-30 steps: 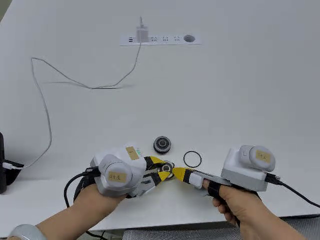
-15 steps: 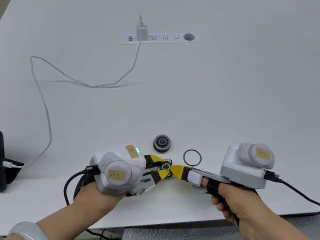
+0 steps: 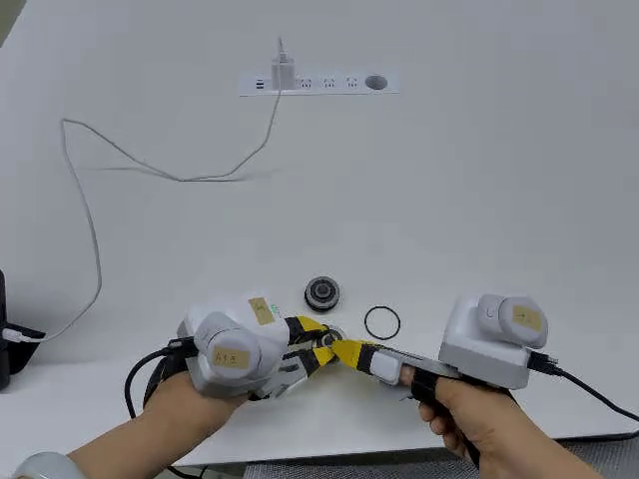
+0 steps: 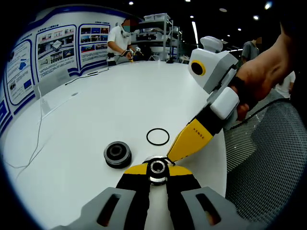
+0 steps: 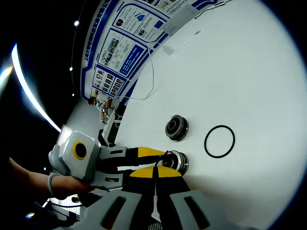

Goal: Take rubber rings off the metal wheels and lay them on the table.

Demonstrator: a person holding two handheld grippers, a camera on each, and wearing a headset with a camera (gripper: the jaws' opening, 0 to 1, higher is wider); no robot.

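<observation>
left gripper (image 4: 157,167) grasping a wheel (image 5: 176,162), right gripper (image 5: 154,172) clenched at its rim, ring (image 3: 381,322) and second wheel (image 3: 321,293) lying just beyond

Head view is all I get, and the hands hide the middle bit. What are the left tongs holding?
Observer: The left gripper view shows the left tongs shut on a small metal wheel, with one jaw on each side.
Operator: What's the other one doing?
Observer: The right tongs are closed together, and their yellow tip sits right at that wheel's edge.
Operator: Is anybody else in the room?
Observer: Yes. A person stands beyond the far end of the table, near blue-framed posters.
</observation>
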